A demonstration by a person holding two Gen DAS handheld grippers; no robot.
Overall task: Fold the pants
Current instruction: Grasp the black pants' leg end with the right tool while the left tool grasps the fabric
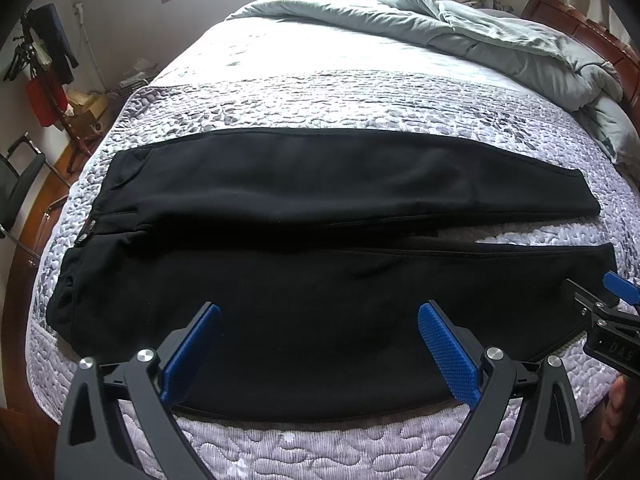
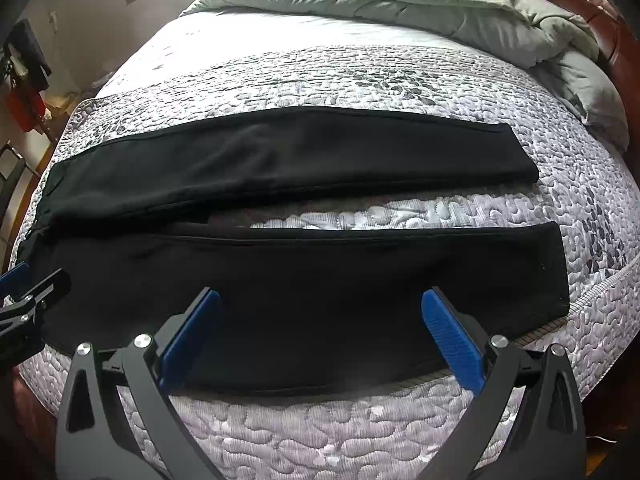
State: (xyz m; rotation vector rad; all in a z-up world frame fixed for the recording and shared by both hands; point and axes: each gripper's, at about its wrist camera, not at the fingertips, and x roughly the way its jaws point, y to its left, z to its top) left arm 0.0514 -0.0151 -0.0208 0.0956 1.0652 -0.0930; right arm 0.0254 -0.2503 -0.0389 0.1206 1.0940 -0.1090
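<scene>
Left tongs (image 1: 320, 344), right tongs (image 2: 320, 332) wide open, empty, above black pants (image 1: 320, 208).

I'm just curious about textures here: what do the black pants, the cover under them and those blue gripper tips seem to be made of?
The pants look like soft matte fleece or brushed knit: no sheen, a slightly fuzzy surface. The bed cover seems a quilted woven fabric, with stitched pebble shapes puffing up. The blue pads of the left gripper look like moulded rubber or plastic, with a fine grid texture.
</scene>
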